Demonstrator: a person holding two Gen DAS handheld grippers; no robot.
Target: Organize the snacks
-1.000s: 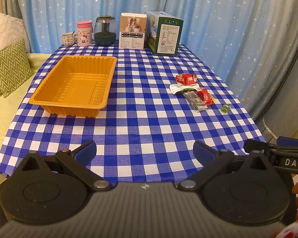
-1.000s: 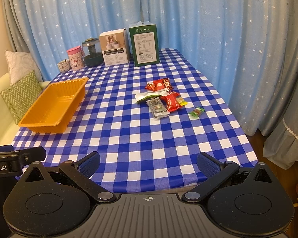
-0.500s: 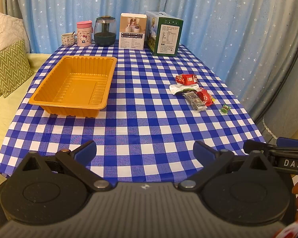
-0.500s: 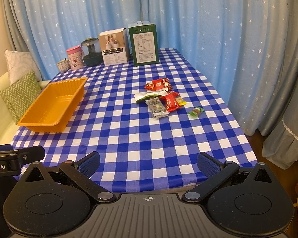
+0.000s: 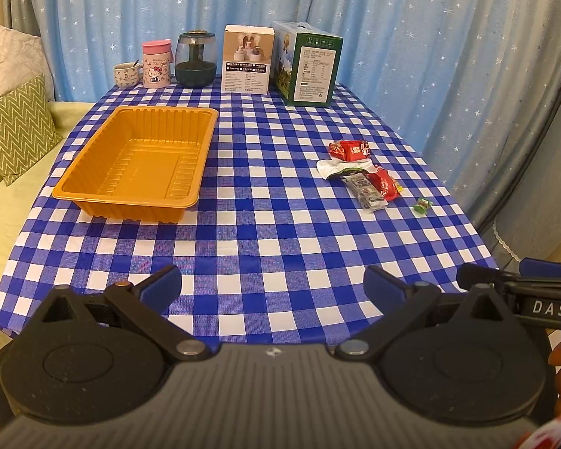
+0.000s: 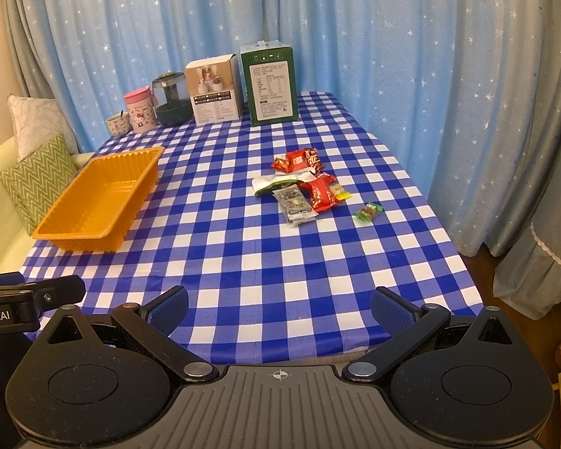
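Note:
An empty orange tray (image 5: pixel 138 161) (image 6: pixel 101 194) sits on the left of the checked table. Several snack packets lie in a cluster on the right: a red packet (image 6: pixel 297 160) at the back, a white-green one (image 6: pixel 276 183), a grey one (image 6: pixel 294 204), another red one (image 6: pixel 321 194), and a small green candy (image 6: pixel 368 211) apart to the right. The cluster also shows in the left wrist view (image 5: pixel 366 179). My left gripper (image 5: pixel 273 286) and right gripper (image 6: pixel 278 308) are open and empty, held over the table's near edge.
At the far end stand a cup (image 5: pixel 125 75), a pink Hello Kitty tumbler (image 5: pixel 156 64), a dark glass jar (image 5: pixel 195 59), a white box (image 5: pixel 247 59) and a green box (image 5: pixel 307 63). Pillows (image 5: pixel 15 127) lie on a sofa at left. Blue curtains surround the table.
The right wrist view has shifted slightly, with the table contents sitting a little lower and to the left. The left gripper has not moved.

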